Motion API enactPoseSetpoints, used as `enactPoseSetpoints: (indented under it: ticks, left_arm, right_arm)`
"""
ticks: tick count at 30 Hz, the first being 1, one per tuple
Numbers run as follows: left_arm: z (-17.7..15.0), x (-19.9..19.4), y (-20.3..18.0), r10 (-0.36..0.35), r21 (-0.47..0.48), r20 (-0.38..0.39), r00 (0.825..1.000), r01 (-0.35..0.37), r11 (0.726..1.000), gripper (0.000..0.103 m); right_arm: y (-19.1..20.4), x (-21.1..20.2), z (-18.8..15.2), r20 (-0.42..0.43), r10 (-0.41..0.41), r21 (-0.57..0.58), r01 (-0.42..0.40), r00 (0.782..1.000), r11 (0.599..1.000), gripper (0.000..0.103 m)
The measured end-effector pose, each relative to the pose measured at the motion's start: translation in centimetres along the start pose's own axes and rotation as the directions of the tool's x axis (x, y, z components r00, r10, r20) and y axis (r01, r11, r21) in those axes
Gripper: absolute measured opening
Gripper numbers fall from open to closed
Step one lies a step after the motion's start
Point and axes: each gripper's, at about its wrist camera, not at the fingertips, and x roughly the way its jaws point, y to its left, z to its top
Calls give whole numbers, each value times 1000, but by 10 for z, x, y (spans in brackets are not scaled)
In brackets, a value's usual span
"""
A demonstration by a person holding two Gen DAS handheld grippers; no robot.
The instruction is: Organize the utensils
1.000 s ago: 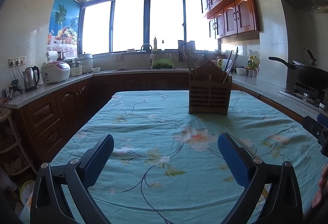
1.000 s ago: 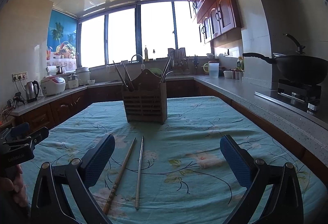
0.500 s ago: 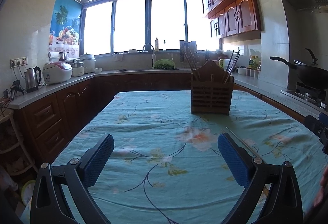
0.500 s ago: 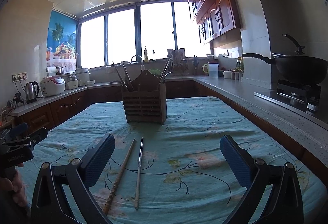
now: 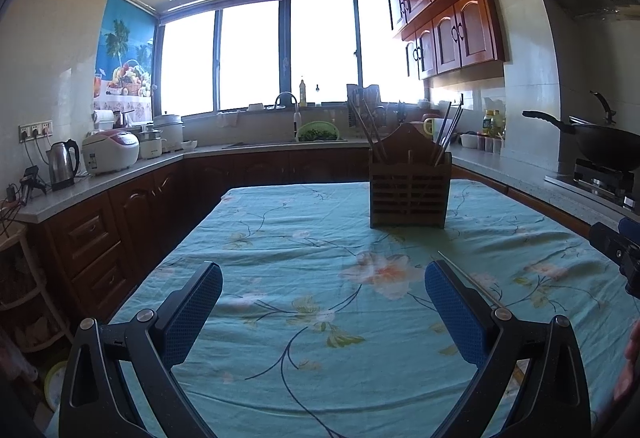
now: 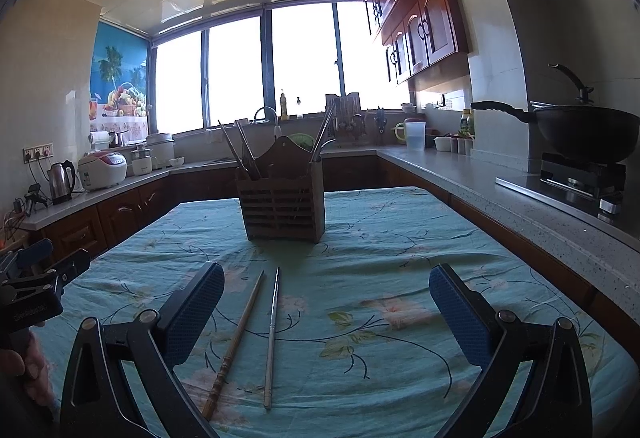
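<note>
Right gripper (image 6: pixel 326 302) is spread wide w/ nothing in it; left gripper (image 5: pixel 324 302) too. Two chopsticks (image 6: pixel 272 334) lie on the tablecloth (image 6: pixel 400 238) at 6 o'clock from the wooden holder (image 6: pixel 282 207). Some sticks already stand inside. Two left to put in.

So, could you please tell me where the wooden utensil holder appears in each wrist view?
Left wrist: wooden utensil holder stands right of centre, on the tablecloth's far part.
Right wrist: it stands slightly left of centre, beyond two loose chopsticks.
Shared landmark: the black wok.
</note>
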Motion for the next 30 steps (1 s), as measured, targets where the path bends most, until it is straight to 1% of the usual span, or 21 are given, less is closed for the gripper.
enactPoseSetpoints:
  ticks: [4, 8, 9, 11, 13, 15, 17, 22, 26, 30]
  left_arm:
    - [4, -1, 1, -20, -14, -3, 1000, 20, 1000, 102]
    - [8, -3, 0, -24, -27, 35, 999, 25, 999, 102]
    - [9, -3, -1, -26, -25, 31, 999, 27, 999, 102]
    - [8, -1, -3, -40, -21, 0, 999, 40, 999, 102]
    - [10, 1, -3, -47, -42, -24, 999, 46, 998, 102]
    - [10, 0, -2, -27, -59, -19, 999, 26, 998, 102]
    - [10, -1, -2, -5, -55, -20, 1000, 4, 998, 102]
    - [8, -2, -12, 58, 27, -6, 998, -58, 998, 102]
    - [5, 4, -15, 53, 49, -42, 998, -51, 997, 102]
    - [7, 4, -17, 68, 61, -47, 997, -65, 996, 102]
  right_arm:
    - [1, 3, 3, -18, -13, -7, 13, 1000, 1000, 103]
    - [0, 0, 11, -11, 13, -6, -13, 1000, 1000, 103]
    - [0, -1, 13, -7, 11, -8, -11, 1000, 1000, 103]
    - [0, -4, 16, 2, 12, -4, -12, 1000, 1000, 103]
    - [-2, -6, 17, 15, 14, 5, -14, 1000, 1000, 103]
    - [-3, -5, 16, 15, 10, 9, -10, 1000, 1000, 103]
    - [-4, -3, 12, 9, 7, 15, -7, 1000, 1000, 103]
    - [-4, 2, 4, -21, 11, 32, -10, 1000, 999, 103]
    - [-3, 2, 3, -25, 14, 28, -13, 1000, 1000, 103]
    - [-2, 1, 3, -22, 14, 27, -14, 1000, 1000, 103]
